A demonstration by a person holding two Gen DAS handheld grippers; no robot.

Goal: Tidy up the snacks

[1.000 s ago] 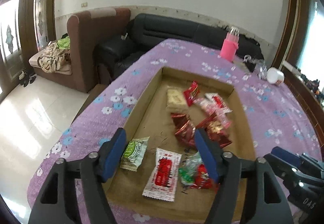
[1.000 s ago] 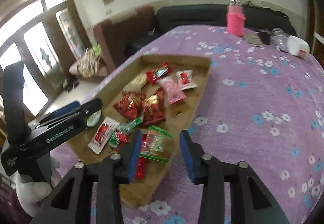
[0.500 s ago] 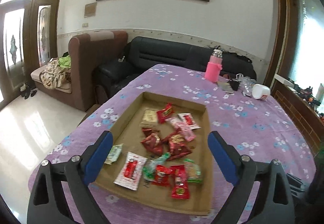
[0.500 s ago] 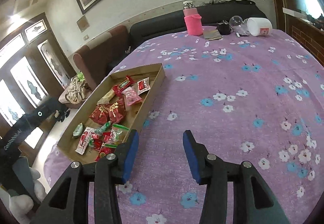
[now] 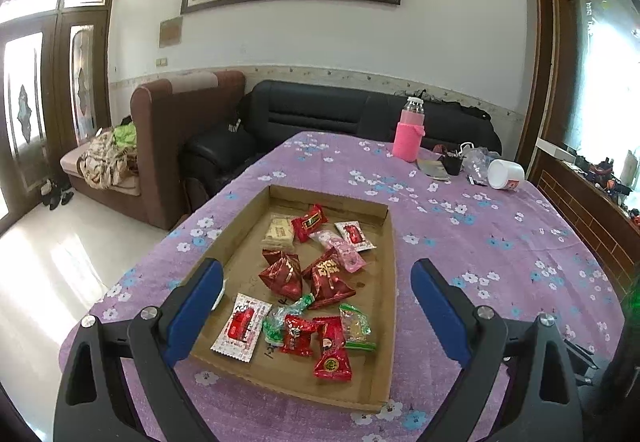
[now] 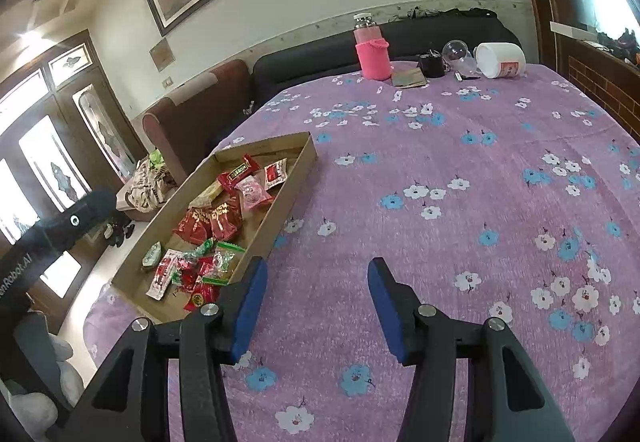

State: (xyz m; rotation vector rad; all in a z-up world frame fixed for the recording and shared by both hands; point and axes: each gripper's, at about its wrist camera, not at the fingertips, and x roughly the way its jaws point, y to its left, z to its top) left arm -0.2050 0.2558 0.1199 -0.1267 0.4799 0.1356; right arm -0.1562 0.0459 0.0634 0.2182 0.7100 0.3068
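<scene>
So pretty much everything looks done here: all the snacks (image 5: 312, 282) are seen lying inside the shallow cardboard tray (image 5: 390, 266) on the left part of the purple flowered tablecloth (image 6: 460, 202), and no wrapper is spotted loose on the cloth around it. What's left, if anything, is probably just tidying, since the packets are piled loosely toward the near end rather than lined up. The left gripper (image 5: 316, 306) is held wide open above the tray's near end, nothing gripped, its jaws having just been opening. The right gripper (image 6: 314, 296) is parted about halfway over bare cloth just right of the tray, also empty, and its jaws have just been opening too. As for writing, gold lettering is seen on the red pyramid packets (image 5: 328, 278) but can't be read properly, and the other labels are too small. A pink bottle (image 5: 408, 138) and a tipped white tub (image 5: 505, 174) are left at the far end.
</scene>
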